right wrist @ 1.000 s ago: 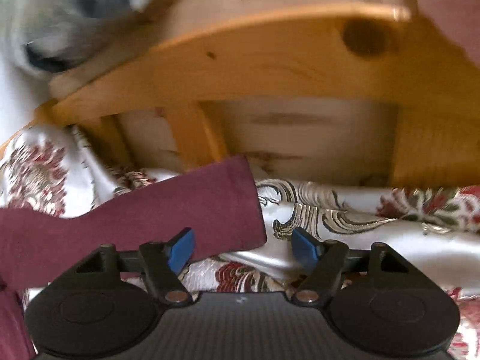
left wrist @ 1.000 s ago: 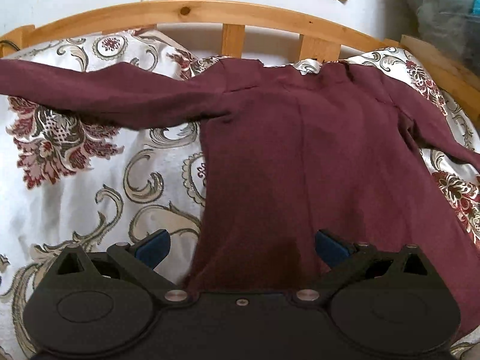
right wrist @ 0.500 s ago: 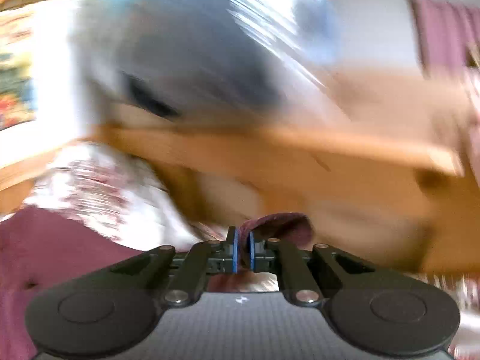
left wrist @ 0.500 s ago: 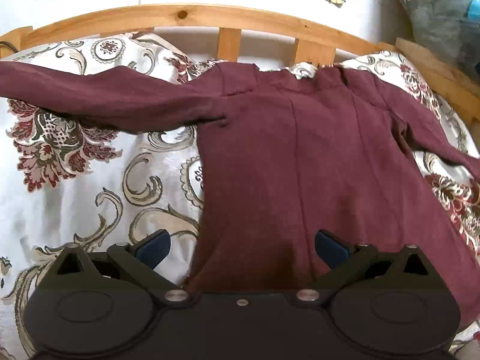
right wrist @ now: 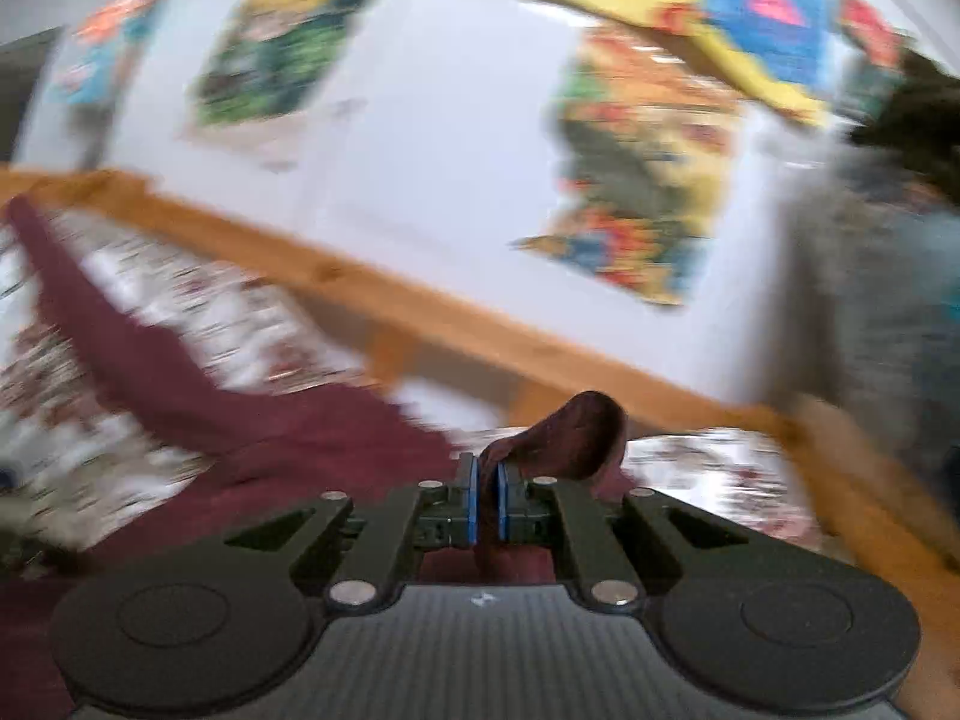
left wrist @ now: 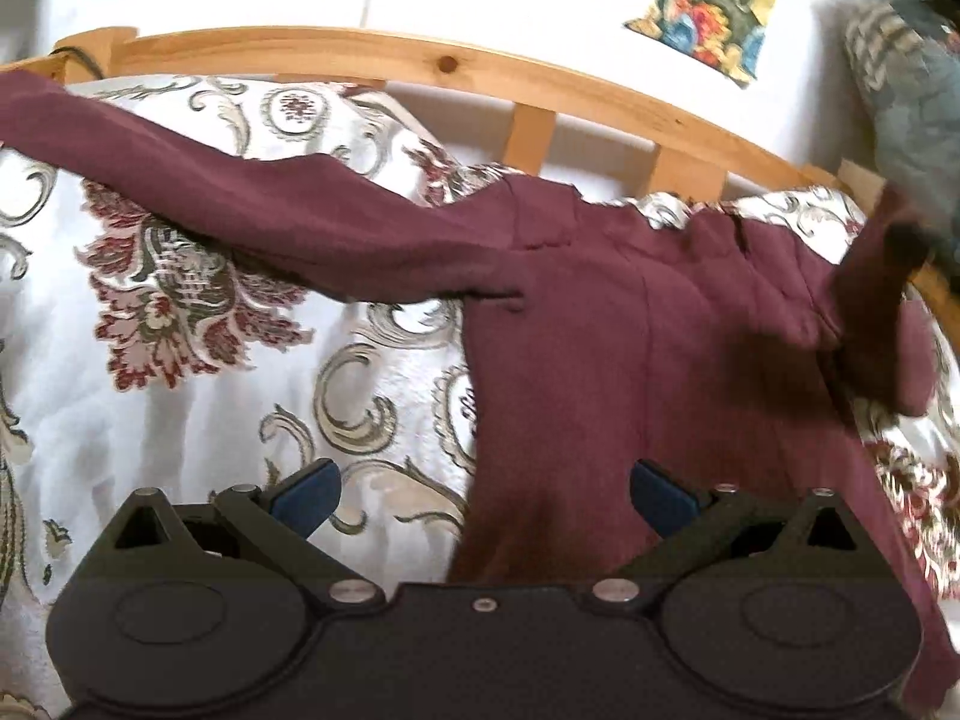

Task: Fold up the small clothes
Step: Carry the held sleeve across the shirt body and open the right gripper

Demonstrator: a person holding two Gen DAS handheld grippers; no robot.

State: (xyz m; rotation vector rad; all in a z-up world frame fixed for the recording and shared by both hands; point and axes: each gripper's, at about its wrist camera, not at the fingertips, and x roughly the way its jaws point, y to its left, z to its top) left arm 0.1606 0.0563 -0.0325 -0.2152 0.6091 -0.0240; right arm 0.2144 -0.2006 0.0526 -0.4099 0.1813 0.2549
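A maroon long-sleeved top (left wrist: 600,360) lies spread on a floral bedspread (left wrist: 180,312), its left sleeve (left wrist: 252,204) stretched out flat to the left. My left gripper (left wrist: 485,491) hangs open just above the top's lower hem, with nothing between its blue pads. My right gripper (right wrist: 487,480) is shut on the cuff of the right sleeve (right wrist: 570,438), which curls up past the pads. In the left wrist view that sleeve (left wrist: 870,300) is lifted and swung in over the right side of the body. The right wrist view is blurred by motion.
A curved wooden bed rail (left wrist: 540,90) with slats runs behind the top. Beyond it is a white wall with colourful pictures (left wrist: 708,6). A person's grey patterned clothing (left wrist: 912,90) shows at the far right.
My right gripper shut on the right sleeve's cuff, then lifted and swung it leftward over the top's body. My left gripper rolled and drifted slightly, staying open.
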